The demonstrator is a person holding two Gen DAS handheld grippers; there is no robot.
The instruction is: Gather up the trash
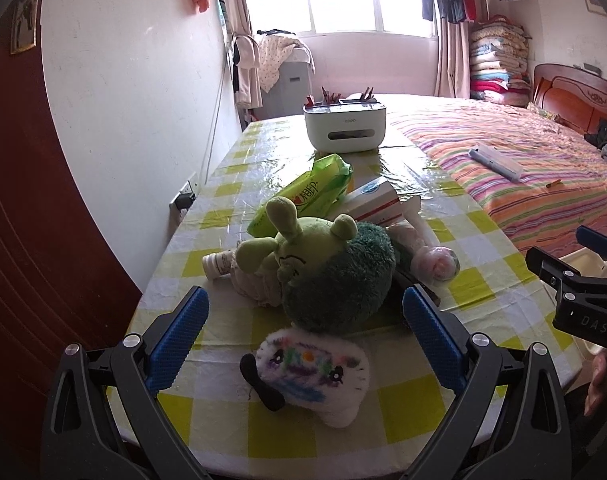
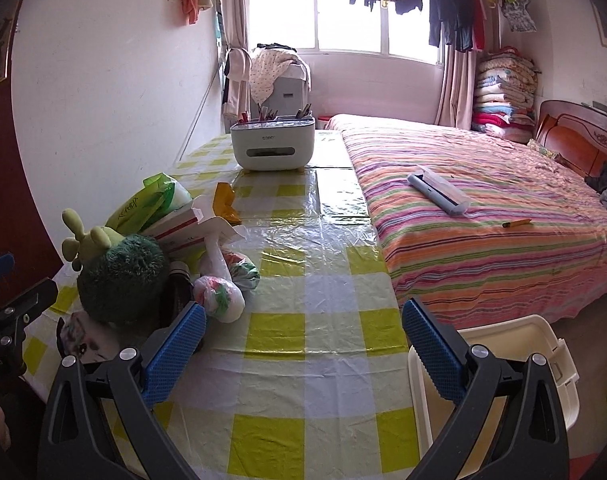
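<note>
Both grippers hang with fingers spread wide, gripping nothing. The left gripper (image 1: 303,332) hovers over the checked table (image 1: 223,200), just before the green plush toy (image 1: 335,272), a small white plush (image 1: 311,376) between its pads. The right gripper (image 2: 303,344) frames bare cloth right of that toy. Only the right view shows the cream bin (image 2: 515,364) below the table edge and an orange wrapper (image 2: 224,202); only the left shows a small white bottle (image 1: 219,264) lying on its side, its mouth pointing left. A knotted plastic bag (image 2: 219,300) lies right of the toy, long axis running away from the camera.
</note>
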